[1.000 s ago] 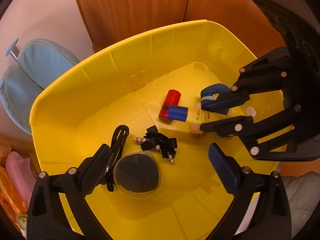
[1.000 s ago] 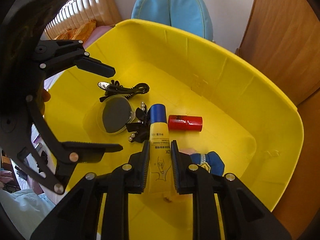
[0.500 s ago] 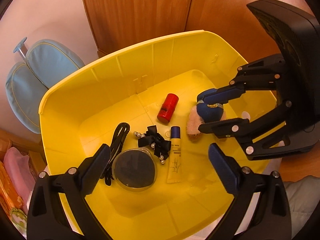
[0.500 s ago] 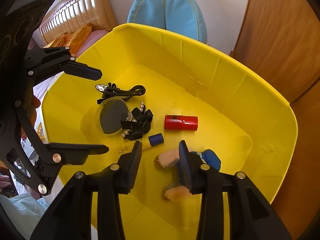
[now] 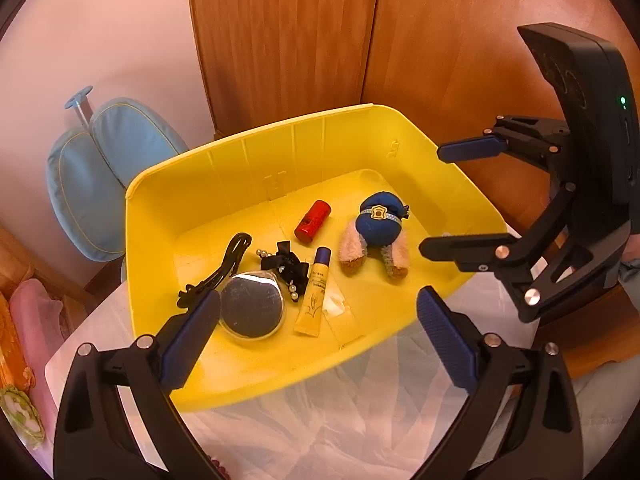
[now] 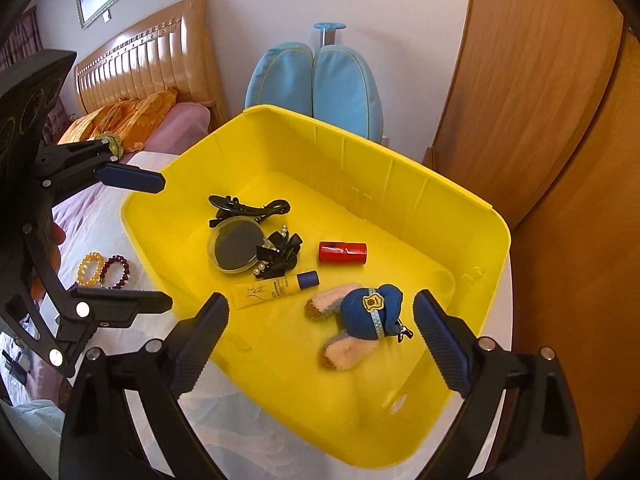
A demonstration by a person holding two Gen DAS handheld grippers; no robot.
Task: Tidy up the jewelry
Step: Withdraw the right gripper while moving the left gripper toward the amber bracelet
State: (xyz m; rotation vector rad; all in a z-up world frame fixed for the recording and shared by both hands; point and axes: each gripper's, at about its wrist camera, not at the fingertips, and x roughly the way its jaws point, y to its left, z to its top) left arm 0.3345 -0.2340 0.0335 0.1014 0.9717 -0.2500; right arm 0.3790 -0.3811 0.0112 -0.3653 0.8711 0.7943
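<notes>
Yellow bin is set on a white cloth; all items lie loose on its floor.

Yellow tube, blue cap: laid flat, long axis running from the near wall toward the back in the left wrist view, cap at the far end. In the right wrist view the same tube lies crosswise, cap toward the plush toy. Print on the tube is too small to be read.

Red cylinder is laid on its side, long axis slanted up to the right, just behind the tube cap. Black hair clip is stretched diagonally beside the round mirror; its near end is partly covered by a left finger. Black bow with pearls overlaps the mirror's edge and lies just beside the tube.

Left gripper: jaws wide apart, nothing between the pads. Right gripper: jaws have just been opening and now stand wide apart, nothing held; the tube lies free below.

Seen only from the right wrist: two bead bracelets, one amber and one dark purple, outside the bin on the cloth, partly hidden by the left gripper's frame; also a headboard. Near bin wall is cut off by the fingers in both views.
</notes>
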